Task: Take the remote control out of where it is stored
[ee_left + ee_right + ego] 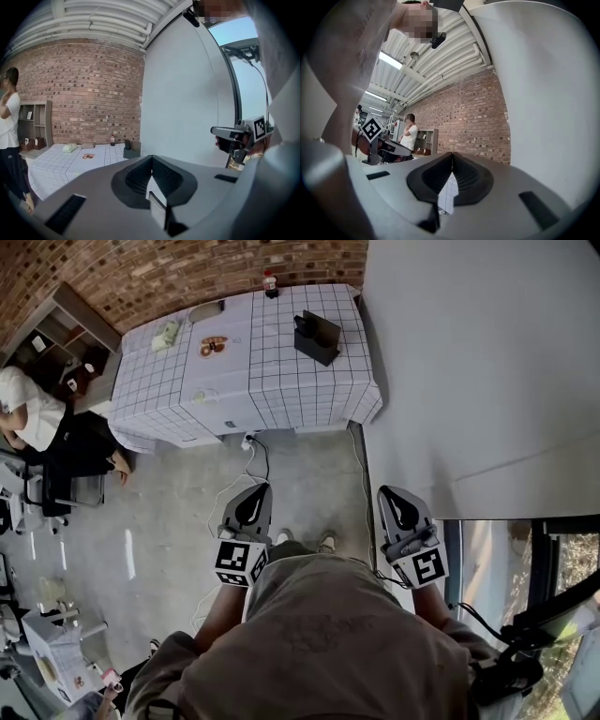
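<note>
Closest in is the person's olive shirt (328, 634), with two shoes (284, 536) poking out below it on the concrete floor (169, 521). Two tongs are held out at waist level, one per hand, side by side but well apart, each carrying one marker cube. The left tongs (260, 489) point ahead and dip slightly. The right tongs (386, 491) point ahead, about level. Both are clenched, tips pressed together with nothing between them.

One desk (281, 399) stands well ahead of them against the brick wall, draped in a white grid cloth. I count five things on it:
- one black open box (317, 337) near its right end
- one small bottle (270, 283) at the back edge
- one orange-brown item (213, 345) near the middle
- one pale green bundle (166, 334) toward the left
- one flat grey piece (204, 311) behind that

I can't pick out the remote control from here, nor tell whether it sits in the box. Neither pair of tongs is near the desk.

One cable (255, 457) trails on the floor in front of the desk. One other person in a white top (28, 413) stands off to the left, by one shelf unit (66, 329).
</note>
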